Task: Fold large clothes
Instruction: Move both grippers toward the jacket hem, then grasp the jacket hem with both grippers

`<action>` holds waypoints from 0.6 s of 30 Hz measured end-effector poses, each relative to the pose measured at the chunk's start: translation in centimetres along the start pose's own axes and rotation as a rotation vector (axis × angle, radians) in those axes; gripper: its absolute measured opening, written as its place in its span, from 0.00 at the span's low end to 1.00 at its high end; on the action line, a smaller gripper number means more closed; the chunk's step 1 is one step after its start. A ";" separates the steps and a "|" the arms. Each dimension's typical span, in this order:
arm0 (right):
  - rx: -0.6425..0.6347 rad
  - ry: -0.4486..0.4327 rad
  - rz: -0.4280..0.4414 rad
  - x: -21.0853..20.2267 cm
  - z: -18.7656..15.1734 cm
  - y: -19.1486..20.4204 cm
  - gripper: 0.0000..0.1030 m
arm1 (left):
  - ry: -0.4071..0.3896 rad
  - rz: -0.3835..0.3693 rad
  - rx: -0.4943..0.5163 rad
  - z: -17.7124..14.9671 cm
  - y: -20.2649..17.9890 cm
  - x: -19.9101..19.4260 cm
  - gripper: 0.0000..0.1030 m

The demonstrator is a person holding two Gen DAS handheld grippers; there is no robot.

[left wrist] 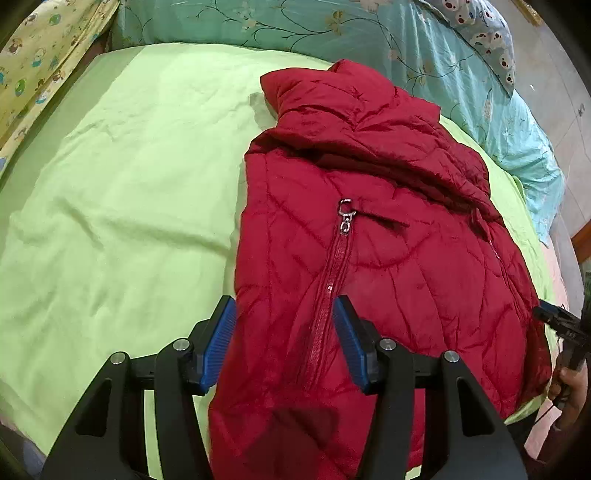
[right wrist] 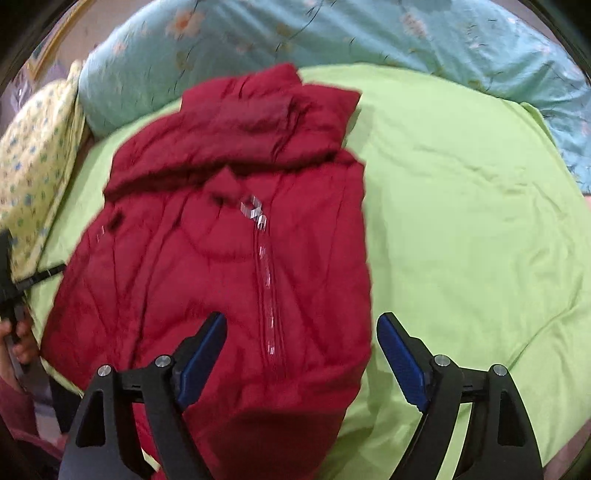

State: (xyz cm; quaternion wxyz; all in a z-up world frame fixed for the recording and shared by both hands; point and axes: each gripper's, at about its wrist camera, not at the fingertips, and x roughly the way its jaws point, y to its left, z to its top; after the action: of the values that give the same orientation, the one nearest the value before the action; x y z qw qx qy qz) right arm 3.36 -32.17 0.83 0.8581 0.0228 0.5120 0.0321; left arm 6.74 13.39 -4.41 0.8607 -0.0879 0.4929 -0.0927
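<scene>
A red quilted puffer jacket (left wrist: pixel 369 236) lies zipped and front up on a light green sheet (left wrist: pixel 122 199), collar at the far end, its sides folded in. My left gripper (left wrist: pixel 284 314) is open above the jacket's near hem, its blue pads either side of the zipper (left wrist: pixel 332 266). In the right wrist view the jacket (right wrist: pixel 229 236) is slightly blurred. My right gripper (right wrist: pixel 301 332) is open and empty above the jacket's near right edge. The right gripper's tip (left wrist: pixel 554 317) also shows at the jacket's right edge in the left wrist view.
A teal floral quilt (left wrist: pixel 332 33) lies along the far side of the bed. A yellow patterned pillow (left wrist: pixel 40 66) is at the far left. Green sheet (right wrist: pixel 461 221) spreads to the jacket's right. A dotted pillow (left wrist: pixel 487 33) sits at the far right.
</scene>
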 end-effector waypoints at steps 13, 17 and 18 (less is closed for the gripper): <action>-0.054 0.096 -0.124 -2.2 -4.6 -2.2 0.82 | 0.046 0.034 0.021 -2.7 1.6 -0.7 0.60; -0.056 0.081 -0.124 -3.0 -5.4 -2.0 0.80 | 0.066 0.021 0.024 -3.7 1.9 -1.0 0.60; -0.059 0.074 -0.122 -3.1 -5.5 -1.7 0.80 | 0.071 0.020 0.026 -4.0 1.9 -0.9 0.60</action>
State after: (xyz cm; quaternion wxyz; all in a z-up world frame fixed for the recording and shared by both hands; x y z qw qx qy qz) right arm -2.87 -34.04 0.80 0.8392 -0.0346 0.5427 -0.0043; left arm 2.96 15.25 -6.07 0.8446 -0.0686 0.5228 -0.0934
